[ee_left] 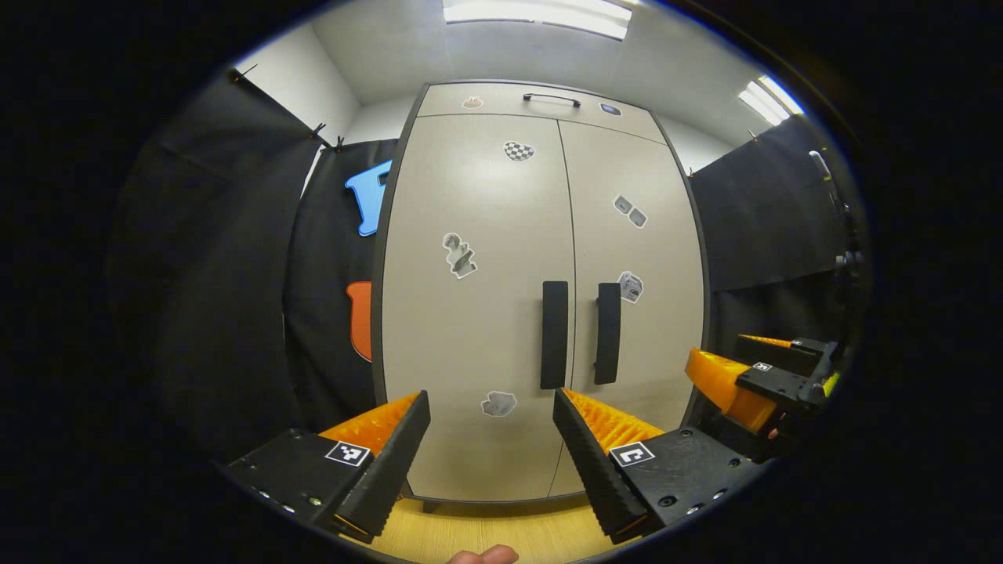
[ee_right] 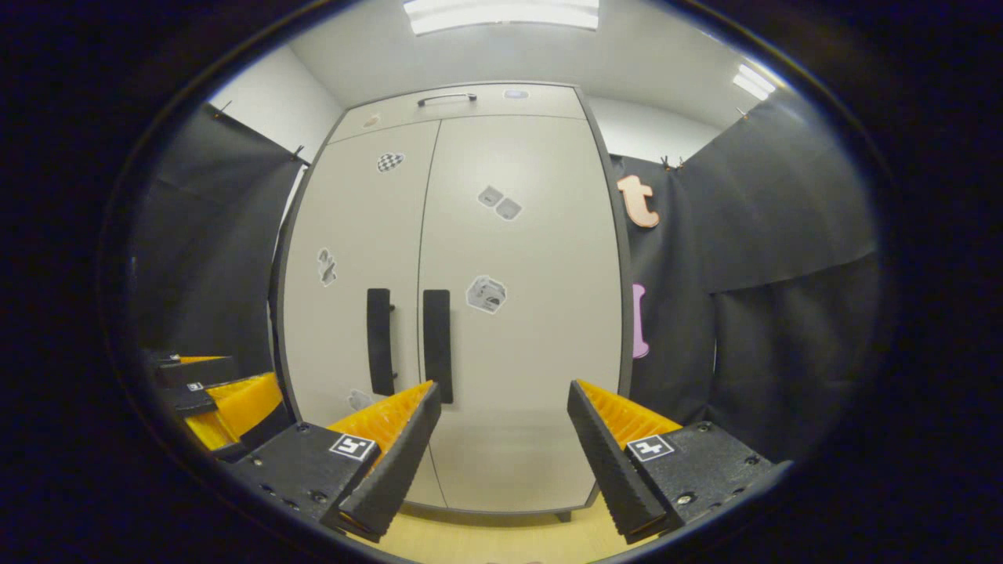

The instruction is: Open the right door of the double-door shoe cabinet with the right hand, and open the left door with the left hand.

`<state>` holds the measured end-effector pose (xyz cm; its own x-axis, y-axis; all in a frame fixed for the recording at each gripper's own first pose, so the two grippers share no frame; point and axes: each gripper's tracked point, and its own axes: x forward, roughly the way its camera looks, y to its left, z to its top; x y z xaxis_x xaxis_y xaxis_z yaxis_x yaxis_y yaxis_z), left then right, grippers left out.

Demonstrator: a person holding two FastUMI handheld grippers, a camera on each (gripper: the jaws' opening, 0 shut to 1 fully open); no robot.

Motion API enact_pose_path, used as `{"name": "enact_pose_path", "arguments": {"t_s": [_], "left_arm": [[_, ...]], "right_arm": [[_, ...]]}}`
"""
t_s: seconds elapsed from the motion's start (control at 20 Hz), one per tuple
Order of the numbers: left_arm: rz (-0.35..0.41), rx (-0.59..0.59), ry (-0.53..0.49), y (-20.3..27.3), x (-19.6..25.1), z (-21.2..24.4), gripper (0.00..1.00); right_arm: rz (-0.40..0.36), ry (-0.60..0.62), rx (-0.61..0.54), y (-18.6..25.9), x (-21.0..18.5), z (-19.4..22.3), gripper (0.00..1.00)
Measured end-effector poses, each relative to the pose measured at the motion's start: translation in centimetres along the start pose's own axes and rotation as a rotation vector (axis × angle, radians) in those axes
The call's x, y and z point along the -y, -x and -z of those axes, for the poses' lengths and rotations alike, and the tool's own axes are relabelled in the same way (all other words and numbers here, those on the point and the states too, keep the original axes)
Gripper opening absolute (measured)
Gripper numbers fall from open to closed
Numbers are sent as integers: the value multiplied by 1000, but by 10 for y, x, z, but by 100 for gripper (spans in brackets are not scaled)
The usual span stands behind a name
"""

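Note:
A tall beige shoe cabinet (ee_left: 486, 196) (ee_right: 533, 235) stands straight ahead with both doors closed. Two upright black handles sit side by side at the middle seam: the left door's handle (ee_left: 554, 334) (ee_right: 379, 341) and the right door's handle (ee_left: 607, 333) (ee_right: 437, 345). My left gripper (ee_left: 492, 407) is open, some way short of the doors, below and just left of the handles. My right gripper (ee_right: 501, 399) is open too, held off the right door, right of its handle. In the left gripper view the right gripper (ee_left: 764, 376) shows at the right edge; in the right gripper view the left gripper (ee_right: 211, 395) shows at the left edge.
Stickers dot both doors. A top drawer with a slim handle (ee_left: 552, 99) caps the cabinet. Black cloth walls (ee_left: 235, 274) (ee_right: 768, 274) close in on both sides. Light wood floor (ee_left: 486, 533) runs under the cabinet. A fingertip (ee_left: 484, 556) peeks in at the bottom.

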<state>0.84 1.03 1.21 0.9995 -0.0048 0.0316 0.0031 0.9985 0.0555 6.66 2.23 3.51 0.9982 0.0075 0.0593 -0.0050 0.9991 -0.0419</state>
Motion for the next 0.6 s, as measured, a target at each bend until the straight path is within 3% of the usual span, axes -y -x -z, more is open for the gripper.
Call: {"name": "enact_pose_path", "arguments": {"t_s": [0.35,0.6], "left_arm": [[4,-5,-12,8,-4,3,95],[11,-22,-51,13,-3,12,95]], "right_arm": [[-47,43,8,-55,-37,-12,100],[-41,28,-12,-96,-52,-7,100]]}}
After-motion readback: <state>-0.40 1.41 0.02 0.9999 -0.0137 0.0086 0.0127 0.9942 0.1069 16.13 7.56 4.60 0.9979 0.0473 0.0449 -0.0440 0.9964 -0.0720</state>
